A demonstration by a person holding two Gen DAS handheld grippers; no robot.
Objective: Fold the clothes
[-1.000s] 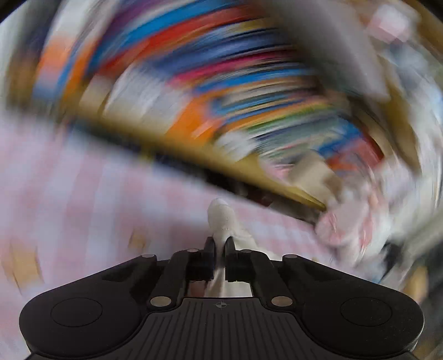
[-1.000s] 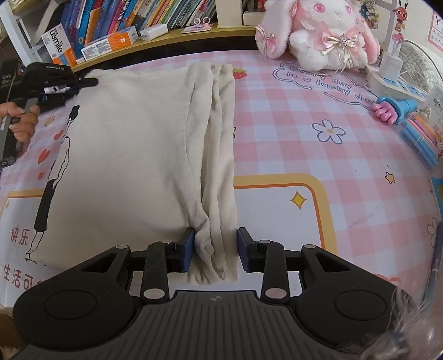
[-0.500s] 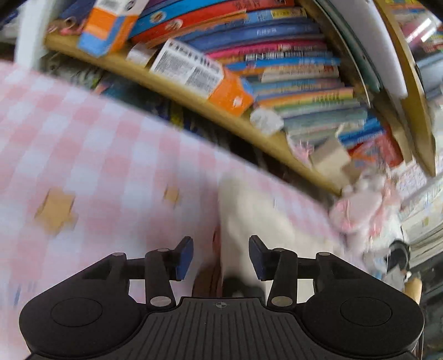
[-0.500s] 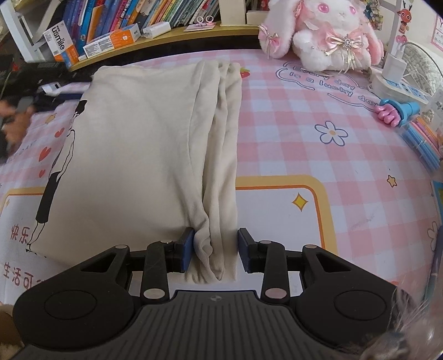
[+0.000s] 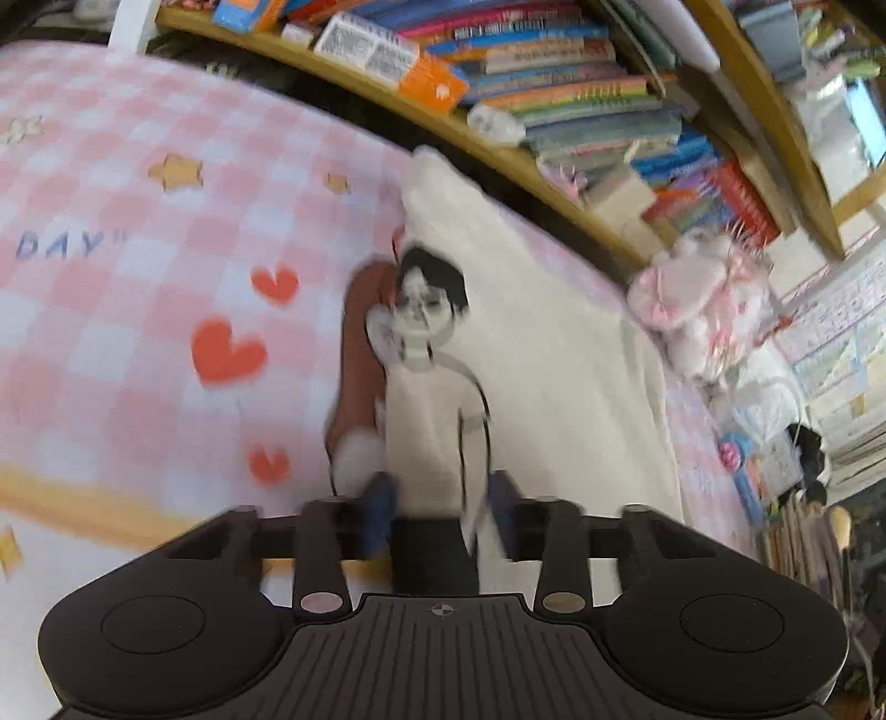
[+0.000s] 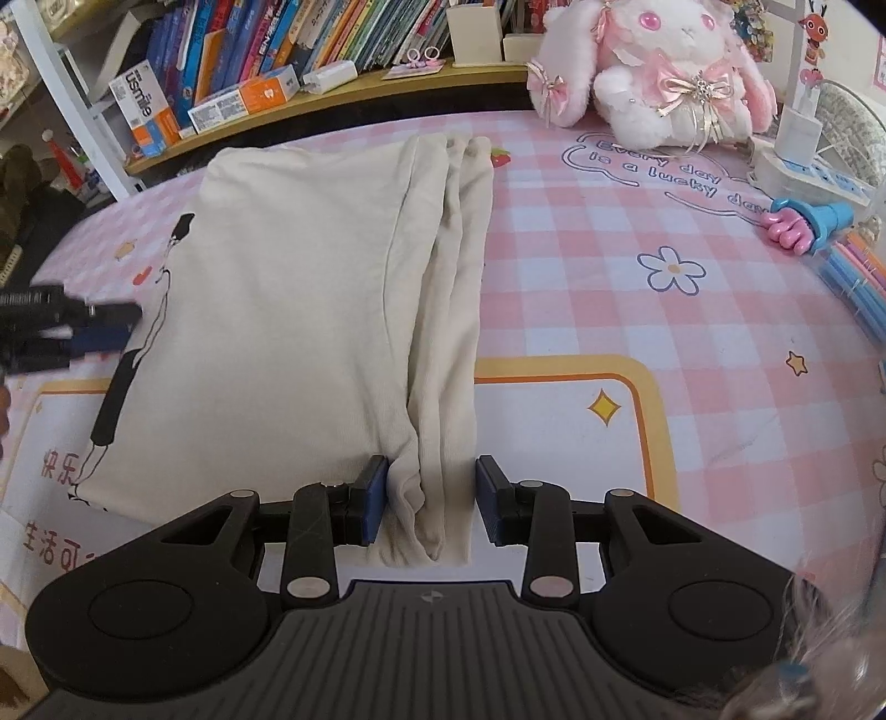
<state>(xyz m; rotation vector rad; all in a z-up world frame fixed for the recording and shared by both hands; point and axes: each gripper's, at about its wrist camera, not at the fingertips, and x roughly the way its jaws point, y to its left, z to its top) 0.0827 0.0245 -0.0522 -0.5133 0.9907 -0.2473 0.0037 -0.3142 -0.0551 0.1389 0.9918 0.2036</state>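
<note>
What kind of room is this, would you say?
Probably a child's bedroom or study: a desk under a pink checked mat, a shelf of colourful books behind it, and a plush bunny at the back.

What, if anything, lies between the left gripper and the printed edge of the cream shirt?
Nothing visible does. The left gripper is at the cream shirt, its jaws closing with the printed edge between them. On the pink checked mat beside that edge lie only printed hearts.
</note>
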